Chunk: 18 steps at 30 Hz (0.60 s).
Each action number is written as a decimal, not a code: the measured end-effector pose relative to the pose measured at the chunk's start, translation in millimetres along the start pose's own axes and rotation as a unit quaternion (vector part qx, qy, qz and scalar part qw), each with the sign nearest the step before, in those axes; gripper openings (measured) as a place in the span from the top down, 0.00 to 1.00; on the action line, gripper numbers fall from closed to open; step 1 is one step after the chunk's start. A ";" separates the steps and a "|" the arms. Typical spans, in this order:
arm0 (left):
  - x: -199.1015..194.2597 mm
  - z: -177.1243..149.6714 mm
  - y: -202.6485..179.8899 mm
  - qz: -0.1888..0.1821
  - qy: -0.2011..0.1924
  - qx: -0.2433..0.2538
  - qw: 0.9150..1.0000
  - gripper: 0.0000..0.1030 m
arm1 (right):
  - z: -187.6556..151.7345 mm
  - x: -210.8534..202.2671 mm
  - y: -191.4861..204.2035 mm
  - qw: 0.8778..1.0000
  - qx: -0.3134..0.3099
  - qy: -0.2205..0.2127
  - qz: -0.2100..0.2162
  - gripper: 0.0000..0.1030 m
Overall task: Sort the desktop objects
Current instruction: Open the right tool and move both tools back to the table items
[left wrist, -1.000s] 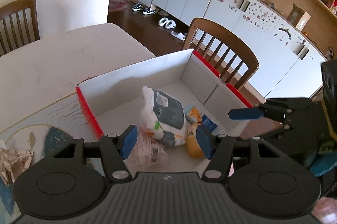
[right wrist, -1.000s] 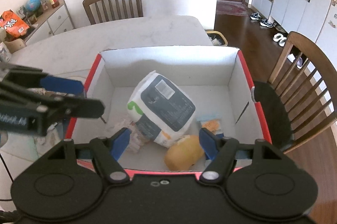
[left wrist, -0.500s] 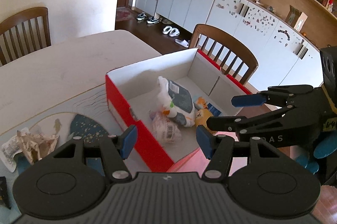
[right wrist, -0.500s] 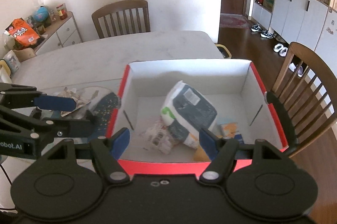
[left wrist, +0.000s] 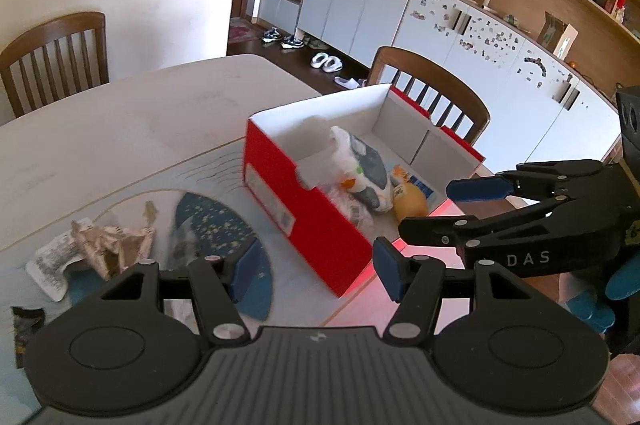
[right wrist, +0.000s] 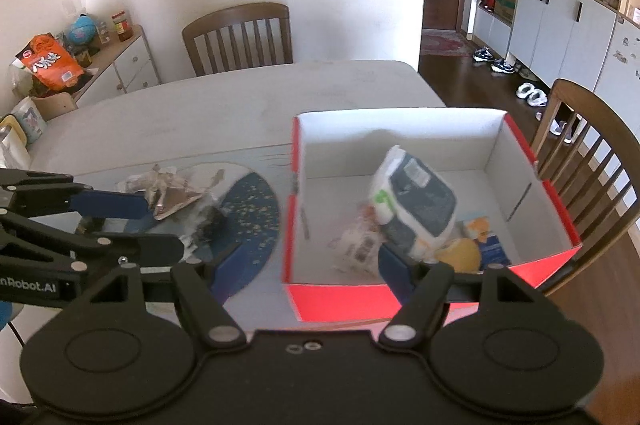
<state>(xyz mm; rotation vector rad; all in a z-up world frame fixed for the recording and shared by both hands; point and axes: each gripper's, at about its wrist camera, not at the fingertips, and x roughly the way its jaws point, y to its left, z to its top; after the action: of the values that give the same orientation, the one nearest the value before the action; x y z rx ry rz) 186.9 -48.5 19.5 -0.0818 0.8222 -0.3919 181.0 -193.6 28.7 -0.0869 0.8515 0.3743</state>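
Left gripper point(left wrist: 312, 263): jaws wide open, empty, now drawn back from the red box point(left wrist: 308, 209).
Right gripper point(right wrist: 298, 267): jaws open, empty, also withdrawn.
Change: box contents stay inside; crumpled paper point(left wrist: 106, 245) waits on the surface point(left wrist: 120, 129).
Meaning: paper is probably next.

White capitals "DAS" read along the black side of the right gripper point(left wrist: 476, 209) in the left wrist view, and that is all of the word that shows. From the right wrist view, the left gripper point(right wrist: 132, 221) carries white lettering "nRobot.AI" on its black body, the start cut off at the frame edge. Left of the red box point(right wrist: 340, 299), on the side cabinet, an orange snack bag point(right wrist: 48, 63) bears large white characters, too small to make out. The printed label on the white-and-dark pack point(right wrist: 416, 201) inside the box is blurred, unreadable.
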 end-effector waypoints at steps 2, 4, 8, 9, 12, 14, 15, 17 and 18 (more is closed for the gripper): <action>-5.7 -4.4 8.0 0.002 -0.001 0.000 1.000 0.41 | -1.3 1.0 11.6 1.000 -0.001 -0.001 0.001 0.29; -11.6 -9.3 16.1 0.002 -0.001 -0.001 1.000 0.41 | -2.6 1.4 21.9 1.000 0.000 -0.002 0.003 0.29; -22.9 -19.6 33.9 0.008 -0.003 -0.004 1.000 0.41 | -5.8 6.1 43.6 1.000 0.002 0.006 0.009 0.29; -25.5 -21.0 38.9 0.009 -0.003 -0.004 1.000 0.41 | -6.3 6.7 48.4 1.000 0.003 0.006 0.012 0.29; -32.3 -26.6 51.4 0.017 -0.007 -0.005 1.000 0.41 | -8.7 10.1 63.5 1.000 0.004 0.007 0.014 0.29; -37.3 -30.5 60.0 0.020 -0.011 -0.008 1.000 0.41 | -10.1 12.7 73.0 1.000 0.005 0.009 0.014 0.29; -39.6 -32.6 64.5 0.022 -0.014 -0.009 1.000 0.41 | -10.9 13.9 78.4 1.000 0.005 0.010 0.015 0.29; -43.4 -36.4 72.8 0.024 -0.015 -0.010 1.000 0.41 | -12.2 17.2 87.7 1.000 0.003 0.012 0.016 0.29; -45.4 -38.7 77.3 0.024 -0.016 -0.012 1.000 0.41 | -12.9 19.1 92.5 1.000 0.002 0.013 0.015 0.29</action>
<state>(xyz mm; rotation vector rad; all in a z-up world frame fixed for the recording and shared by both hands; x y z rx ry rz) 154.8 43.0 7.7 -0.0906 0.7957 -0.3346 150.2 -104.8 12.7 -0.0755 0.8800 0.3997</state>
